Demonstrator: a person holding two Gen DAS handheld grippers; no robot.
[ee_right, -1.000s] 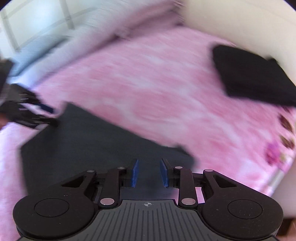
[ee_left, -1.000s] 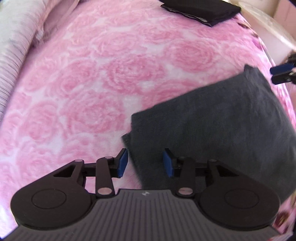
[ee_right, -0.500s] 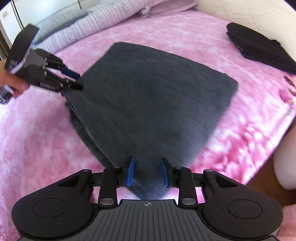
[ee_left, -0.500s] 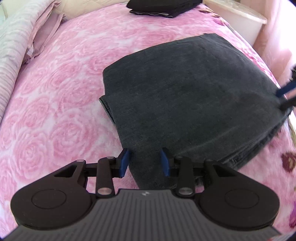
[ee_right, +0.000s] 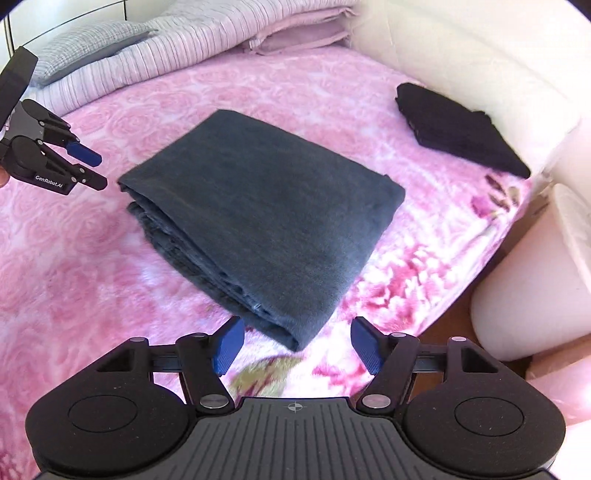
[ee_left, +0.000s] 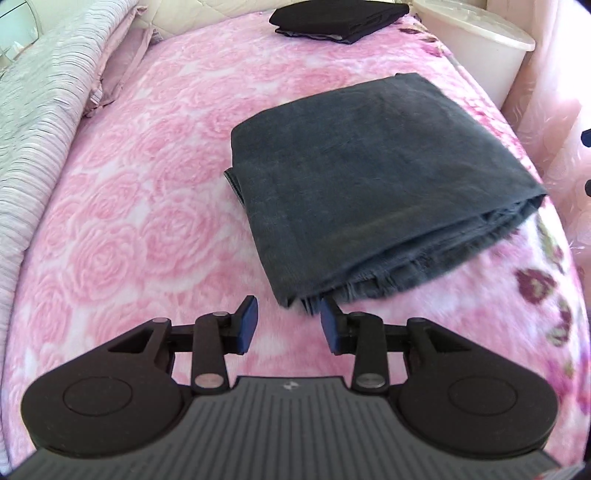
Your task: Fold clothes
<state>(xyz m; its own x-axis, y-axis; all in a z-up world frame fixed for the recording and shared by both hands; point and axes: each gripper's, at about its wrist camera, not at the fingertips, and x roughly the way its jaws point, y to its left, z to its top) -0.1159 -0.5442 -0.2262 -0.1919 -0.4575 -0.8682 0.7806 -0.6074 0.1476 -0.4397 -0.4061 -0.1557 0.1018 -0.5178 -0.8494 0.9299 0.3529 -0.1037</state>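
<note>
A dark grey garment (ee_left: 373, 177) lies folded in a thick rectangle on the pink rose blanket (ee_left: 147, 192). My left gripper (ee_left: 289, 325) hovers just short of its near corner. Its jaws are closing, with only blanket between the blue pads and no cloth pinched. In the right wrist view the same garment (ee_right: 266, 221) points a corner at my right gripper (ee_right: 297, 347). Those jaws are opening wide, and the corner lies just ahead of the gap, untouched by either pad. The left gripper (ee_right: 99, 170) shows at the far left, apart from the garment's edge.
A folded black garment (ee_left: 338, 18) (ee_right: 458, 129) rests near the head of the bed. Striped bedding (ee_left: 44, 110) (ee_right: 184, 40) runs along one side. A white round container (ee_left: 476, 44) (ee_right: 535, 288) stands beside the bed, past the blanket's edge.
Both grippers have drawn back from the grey garment. The right jaws, narrow over its corner before, have spread and let it go. The garment lies flat and folded.
</note>
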